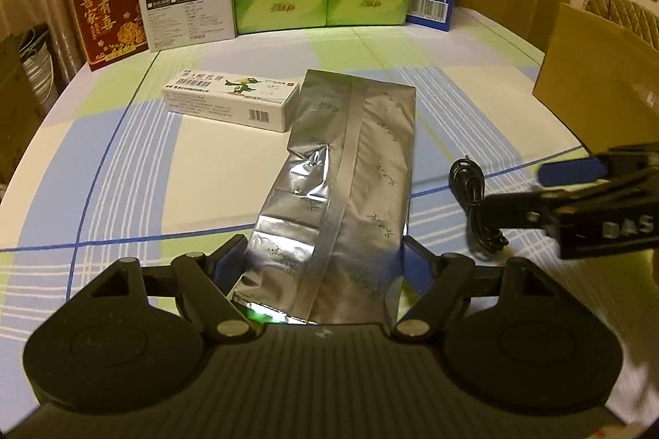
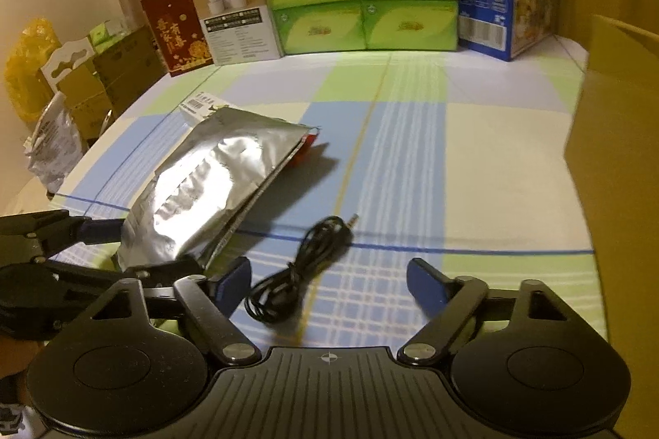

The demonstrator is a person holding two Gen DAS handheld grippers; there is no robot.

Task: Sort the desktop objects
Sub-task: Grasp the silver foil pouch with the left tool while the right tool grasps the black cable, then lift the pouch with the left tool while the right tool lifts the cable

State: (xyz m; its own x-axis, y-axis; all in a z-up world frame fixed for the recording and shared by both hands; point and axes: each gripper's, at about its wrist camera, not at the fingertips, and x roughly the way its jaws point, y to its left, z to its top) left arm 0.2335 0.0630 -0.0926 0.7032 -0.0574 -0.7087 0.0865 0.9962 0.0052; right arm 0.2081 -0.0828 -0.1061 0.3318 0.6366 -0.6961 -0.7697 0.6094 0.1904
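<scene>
Left wrist: crinkled silver foil pouch (image 1: 342, 187)

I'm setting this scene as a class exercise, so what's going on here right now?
A person is sorting items on a checked tablecloth with two handheld claws. The left claw is closed on the near end of a silver foil pouch. The right claw is open, hovering beside a coiled black cable. A white medicine box lies untouched.

White medicine box (image 2: 200, 104) mostly hidden behind silver foil pouch (image 2: 214, 183); cardboard box (image 2: 618, 159) blurred, cut by right edge.
</scene>
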